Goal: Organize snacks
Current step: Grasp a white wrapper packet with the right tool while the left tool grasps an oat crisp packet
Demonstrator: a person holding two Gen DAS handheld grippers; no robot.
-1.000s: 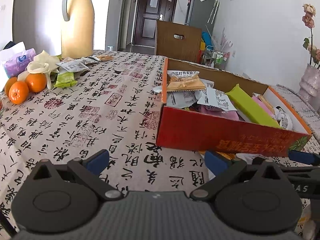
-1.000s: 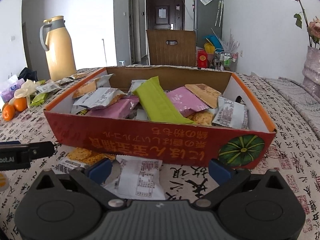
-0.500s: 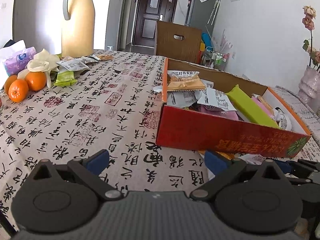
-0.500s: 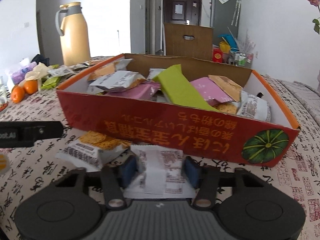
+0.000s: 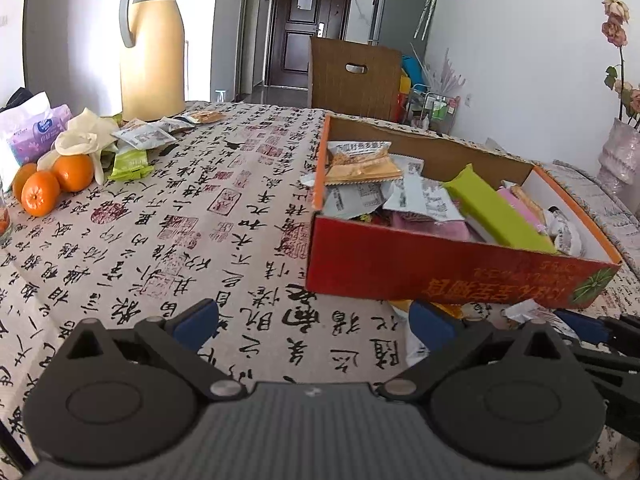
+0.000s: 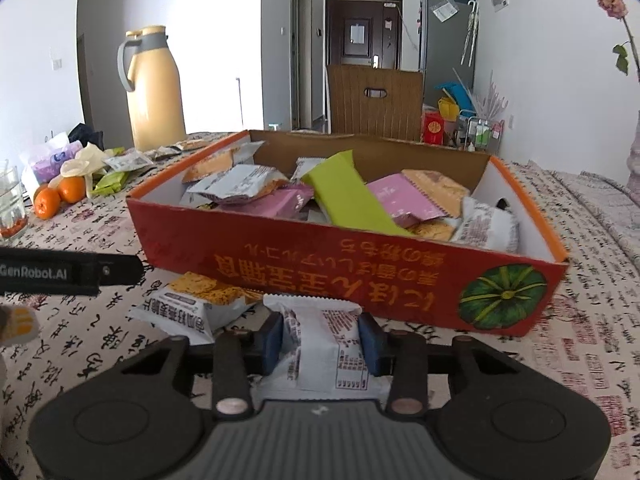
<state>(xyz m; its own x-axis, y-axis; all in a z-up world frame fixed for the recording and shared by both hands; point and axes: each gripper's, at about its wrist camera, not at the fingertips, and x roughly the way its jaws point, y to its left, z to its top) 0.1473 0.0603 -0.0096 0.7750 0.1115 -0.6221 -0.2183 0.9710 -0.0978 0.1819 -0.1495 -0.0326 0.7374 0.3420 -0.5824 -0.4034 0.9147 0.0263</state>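
Right gripper (image 6: 322, 339) now closing on white packet (image 6: 320, 344), long axis toward box (image 6: 360, 276), left gripper (image 5: 314, 326) open

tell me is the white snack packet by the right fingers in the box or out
Out: the white snack packet lies on the tablecloth before the red box, between the closing right gripper fingers.

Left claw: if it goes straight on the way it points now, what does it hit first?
The left claw is open over the bare tablecloth; it would likely meet that first, just left of the red box.
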